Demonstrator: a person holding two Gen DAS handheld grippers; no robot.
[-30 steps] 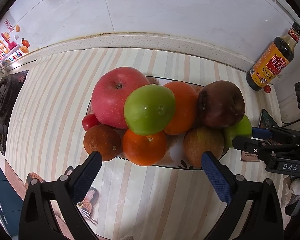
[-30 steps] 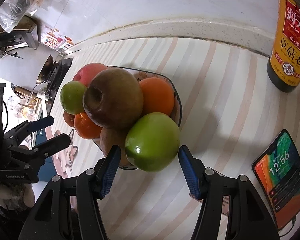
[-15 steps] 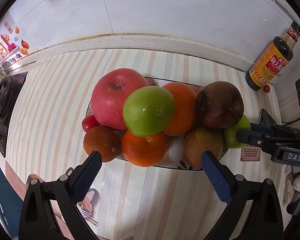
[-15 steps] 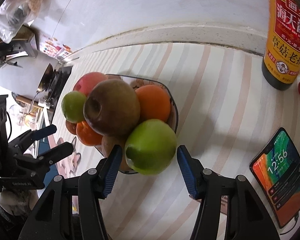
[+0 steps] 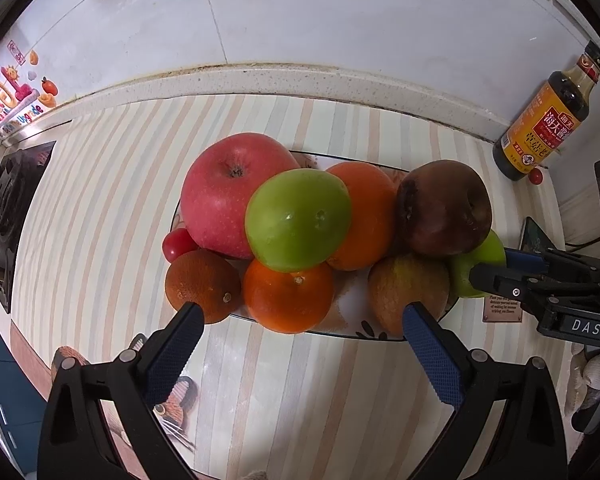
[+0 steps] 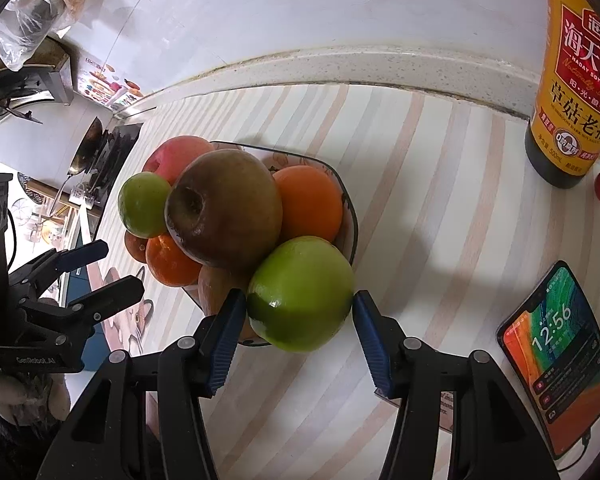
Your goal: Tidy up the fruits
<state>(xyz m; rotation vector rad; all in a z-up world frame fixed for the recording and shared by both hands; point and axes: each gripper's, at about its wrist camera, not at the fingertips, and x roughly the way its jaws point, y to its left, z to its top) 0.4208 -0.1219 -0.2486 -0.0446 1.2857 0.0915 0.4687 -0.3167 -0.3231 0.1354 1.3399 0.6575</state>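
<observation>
Striped counter, heaped fruit plate, right gripper closing around green apple (pads not yet pressing), left gripper spread empty.

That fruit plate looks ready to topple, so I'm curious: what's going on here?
A person holds a hand-held gripper in each hand over a plate piled with fruit. The right hand-held gripper is closing its jaws around the green apple at the plate's edge; the pads sit right at its sides. The left hand-held gripper hangs open in front of the pile, gripping nothing.

"HADAY SOY SAUCE" on bottle, "12:56" on phone, "DAS" on right gripper
</observation>
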